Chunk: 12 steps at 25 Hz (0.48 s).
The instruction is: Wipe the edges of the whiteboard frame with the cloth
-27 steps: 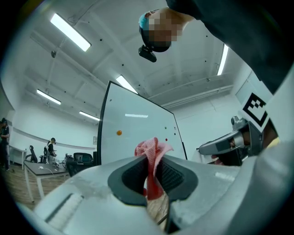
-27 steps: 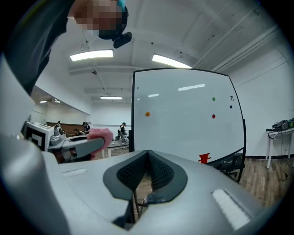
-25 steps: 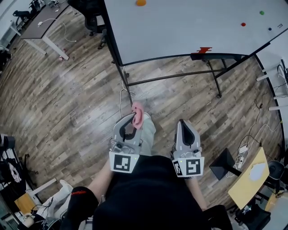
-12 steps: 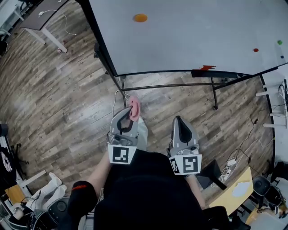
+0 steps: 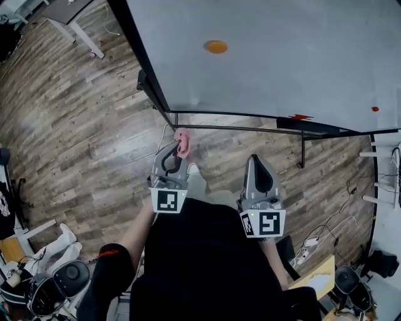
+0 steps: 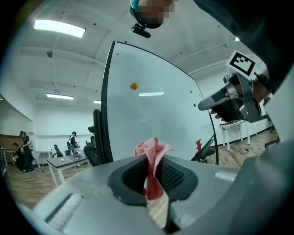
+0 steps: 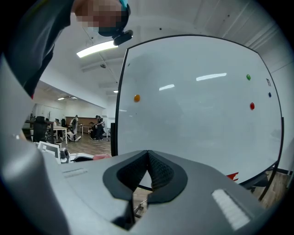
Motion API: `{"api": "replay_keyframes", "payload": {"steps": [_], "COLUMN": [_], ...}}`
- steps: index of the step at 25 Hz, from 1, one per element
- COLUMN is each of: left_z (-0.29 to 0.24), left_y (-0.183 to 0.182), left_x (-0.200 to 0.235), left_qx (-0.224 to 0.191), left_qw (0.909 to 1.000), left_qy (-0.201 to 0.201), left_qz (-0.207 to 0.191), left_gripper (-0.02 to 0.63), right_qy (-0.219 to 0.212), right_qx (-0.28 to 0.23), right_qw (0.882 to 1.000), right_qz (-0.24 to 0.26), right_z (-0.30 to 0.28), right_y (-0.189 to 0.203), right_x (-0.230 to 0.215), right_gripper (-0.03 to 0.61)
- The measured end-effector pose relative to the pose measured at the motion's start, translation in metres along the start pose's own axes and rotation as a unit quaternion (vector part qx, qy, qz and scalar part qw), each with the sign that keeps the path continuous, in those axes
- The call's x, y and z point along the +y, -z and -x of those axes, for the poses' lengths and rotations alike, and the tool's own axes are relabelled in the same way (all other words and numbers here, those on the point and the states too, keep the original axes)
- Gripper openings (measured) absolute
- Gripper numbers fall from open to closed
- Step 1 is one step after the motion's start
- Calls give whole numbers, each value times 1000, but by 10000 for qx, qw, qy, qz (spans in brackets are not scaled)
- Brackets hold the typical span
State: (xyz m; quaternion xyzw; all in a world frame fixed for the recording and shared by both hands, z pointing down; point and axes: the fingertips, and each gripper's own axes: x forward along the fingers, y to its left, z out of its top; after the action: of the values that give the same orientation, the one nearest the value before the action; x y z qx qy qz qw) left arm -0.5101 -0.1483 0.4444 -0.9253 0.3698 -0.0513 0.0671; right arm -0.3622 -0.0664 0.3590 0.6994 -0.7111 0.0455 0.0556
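Observation:
A big whiteboard (image 5: pixel 282 50) on a black frame (image 5: pixel 141 59) stands ahead of me, with an orange magnet (image 5: pixel 216 46) on it. My left gripper (image 5: pixel 177 149) is shut on a pink cloth (image 5: pixel 182 142), which sticks up between its jaws (image 6: pixel 153 151), a short way from the board's lower left corner. My right gripper (image 5: pixel 255 160) is shut and holds nothing, pointing at the board's bottom rail (image 5: pixel 250 130). In the right gripper view the board (image 7: pixel 197 110) fills the picture beyond the closed jaws.
The whiteboard's stand has black legs and a tray with a red marker (image 5: pixel 302 117). Wooden floor lies all round. A desk (image 5: pixel 69 15) stands far left, and cables and a power strip (image 5: pixel 307 243) lie at right. People sit at desks (image 6: pixel 25 151) in the distance.
I have moved closer to the whiteboard: its lower edge and left frame corner have come nearer both grippers. The left gripper still holds the cloth; both stay shut.

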Motion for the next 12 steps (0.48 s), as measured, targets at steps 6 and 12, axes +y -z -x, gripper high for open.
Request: {"api": "replay_keyframes", "payload": {"steps": [6,12], "left_z": [-11,-26], "left_y": [45,75], "left_x": [20,35], "left_qx": [663,919], "left_qw": [9964,9938], "left_qy": [-392,-606], "left_qz": [354,125], "left_gripper": [46,46], "right_qy": [-249,-467], "right_qx": [37,106], "right_qw": [9996,9988], "right_qz": [102,81], "right_z": [-26,-49], "right_y": [0,4], "right_x": [2,-1], "right_gripper": [2,2]}}
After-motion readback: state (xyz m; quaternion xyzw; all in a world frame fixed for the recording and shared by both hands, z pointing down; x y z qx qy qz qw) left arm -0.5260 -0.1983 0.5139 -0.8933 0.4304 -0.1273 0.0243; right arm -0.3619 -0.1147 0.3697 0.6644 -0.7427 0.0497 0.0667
